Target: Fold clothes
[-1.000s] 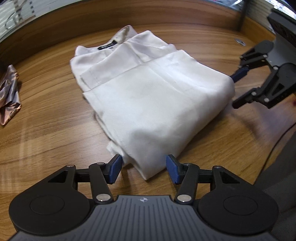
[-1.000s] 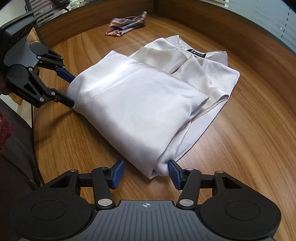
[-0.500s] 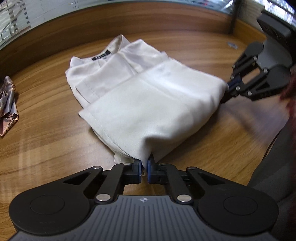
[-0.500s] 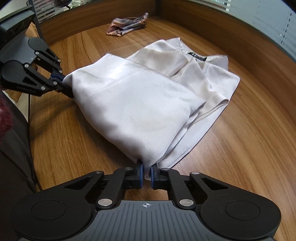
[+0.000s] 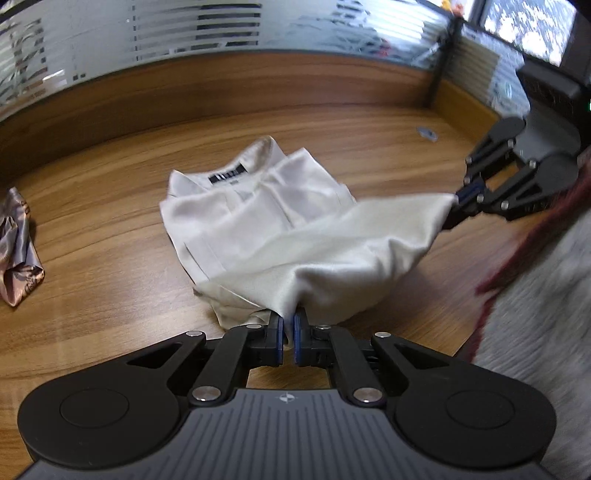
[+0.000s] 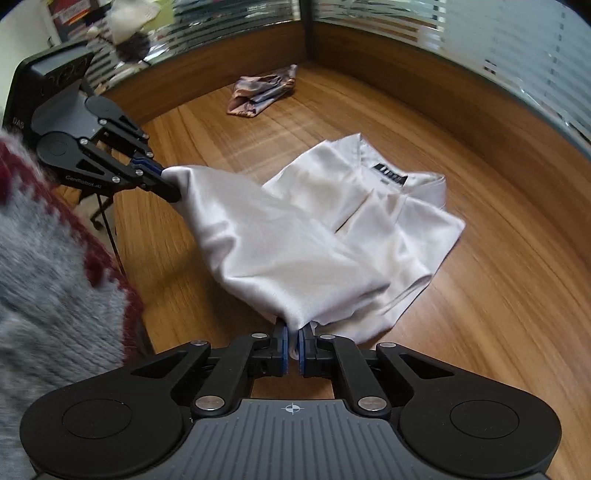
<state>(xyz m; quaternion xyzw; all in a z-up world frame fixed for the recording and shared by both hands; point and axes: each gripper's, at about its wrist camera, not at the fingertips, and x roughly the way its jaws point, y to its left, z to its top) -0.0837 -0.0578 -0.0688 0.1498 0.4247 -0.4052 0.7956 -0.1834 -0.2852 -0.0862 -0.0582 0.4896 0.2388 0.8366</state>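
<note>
Change since a second ago: my two grippers stood wide at the near corners of the white shirt (image 5: 295, 236), which lay flat; now both have clamped on and that near edge is off the table, so the folded lower part hangs as a sagging sheet between them.
Left gripper (image 5: 289, 332): I see its blue pads (image 5: 279, 334) pressed together with a pinch of white fabric caught between them; the jaws are nearly closed on the cloth. In the right wrist view the same gripper (image 6: 162, 177) shows at the left, gripping the far corner of the raised sheet.
Right gripper (image 6: 292, 345): same story, pads squeezed on a bunched corner of the shirt. From the left wrist view I see it (image 5: 460, 195) at the right, pulling the cloth's corner to a point.
Shirt position: middle of the wooden table (image 5: 110, 295). The collar end with its black label (image 5: 228, 176) lies flat on the wood, farthest from me; the near end is lifted and drapes down in soft folds toward the table.
Other cloth: a crumpled pinkish patterned piece (image 6: 260, 92) lies well apart from the shirt, near the table's far rim.
Person: a grey knit sleeve with dark red trim (image 6: 55, 288) fills the left side of the right wrist view, blurred.
Backdrop: frosted glass panel with stripes (image 5: 184, 33) behind the table's raised wooden rim.
</note>
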